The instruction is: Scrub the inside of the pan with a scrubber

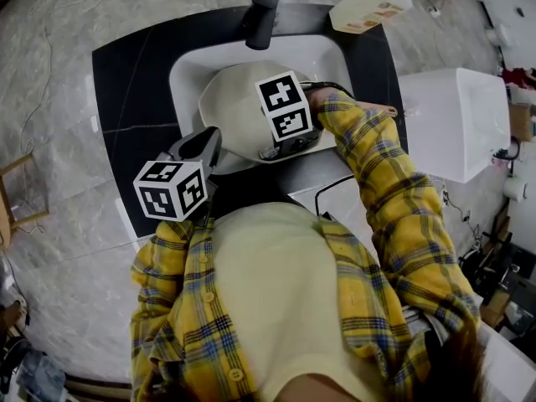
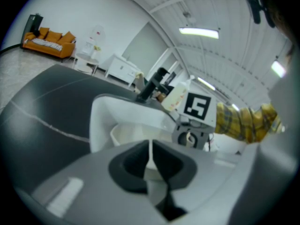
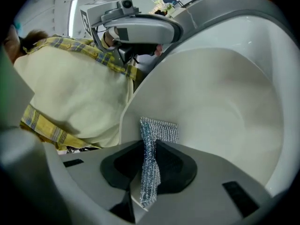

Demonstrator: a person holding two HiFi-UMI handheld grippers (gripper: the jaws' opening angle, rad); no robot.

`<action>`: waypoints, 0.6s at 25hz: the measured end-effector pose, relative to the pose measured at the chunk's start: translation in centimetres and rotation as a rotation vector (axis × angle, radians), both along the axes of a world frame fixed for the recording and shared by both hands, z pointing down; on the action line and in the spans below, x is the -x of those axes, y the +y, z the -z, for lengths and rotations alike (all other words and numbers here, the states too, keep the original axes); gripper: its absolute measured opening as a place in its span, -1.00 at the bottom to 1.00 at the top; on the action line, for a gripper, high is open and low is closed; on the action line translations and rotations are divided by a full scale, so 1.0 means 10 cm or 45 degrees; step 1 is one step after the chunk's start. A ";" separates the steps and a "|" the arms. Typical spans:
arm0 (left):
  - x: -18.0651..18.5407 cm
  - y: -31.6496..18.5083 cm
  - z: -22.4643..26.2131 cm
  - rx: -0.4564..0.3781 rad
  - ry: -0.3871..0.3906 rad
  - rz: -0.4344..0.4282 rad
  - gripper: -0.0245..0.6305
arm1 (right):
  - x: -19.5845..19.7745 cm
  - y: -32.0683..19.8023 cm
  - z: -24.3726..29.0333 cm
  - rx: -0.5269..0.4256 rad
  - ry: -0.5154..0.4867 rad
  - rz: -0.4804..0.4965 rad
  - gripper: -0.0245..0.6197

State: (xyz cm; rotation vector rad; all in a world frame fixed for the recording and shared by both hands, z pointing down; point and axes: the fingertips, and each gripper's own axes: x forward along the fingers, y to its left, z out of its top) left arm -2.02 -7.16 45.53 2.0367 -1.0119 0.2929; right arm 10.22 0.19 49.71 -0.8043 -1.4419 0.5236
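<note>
Pinching the scrubber point(image 3: 158, 131), right gripper point(image 3: 150, 146) sits in the pan point(image 1: 233, 111) in a black-countered white sink point(image 1: 188, 69); left gripper point(image 2: 151, 148) clamps the rim.

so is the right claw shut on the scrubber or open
Shut: the right claw pinches the mesh scrubber between its jaws, inside the pan.

Pan point(image 1: 237, 109) in sink point(image 1: 325, 50), faucet point(image 1: 265, 8) behind

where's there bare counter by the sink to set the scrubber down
The black counter left of the sink is bare, out to its left edge. The sink is crowded: the pan fills it, left tool clamped on its rim, right tool holding the scrubber inside. A faucet and bottle take the back.
</note>
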 end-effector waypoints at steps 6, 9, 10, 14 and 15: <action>-0.02 -0.02 0.01 -0.002 0.006 0.008 -0.89 | -0.19 -0.07 -0.05 -0.057 0.123 0.072 -0.68; -0.03 -0.03 0.00 -0.001 0.007 0.008 -0.89 | -0.34 -0.19 -0.13 -0.146 0.215 0.114 -0.68; -0.03 -0.02 0.00 -0.001 0.006 0.008 -0.89 | -0.39 -0.24 -0.16 -0.186 0.245 0.132 -0.68; -0.03 -0.02 0.00 0.001 0.005 0.009 -0.89 | -0.48 -0.44 -0.31 -0.354 0.279 0.180 -0.68; -0.03 -0.02 0.00 0.002 0.005 0.009 -0.89 | -0.48 -0.49 -0.35 -0.398 0.274 0.188 -0.68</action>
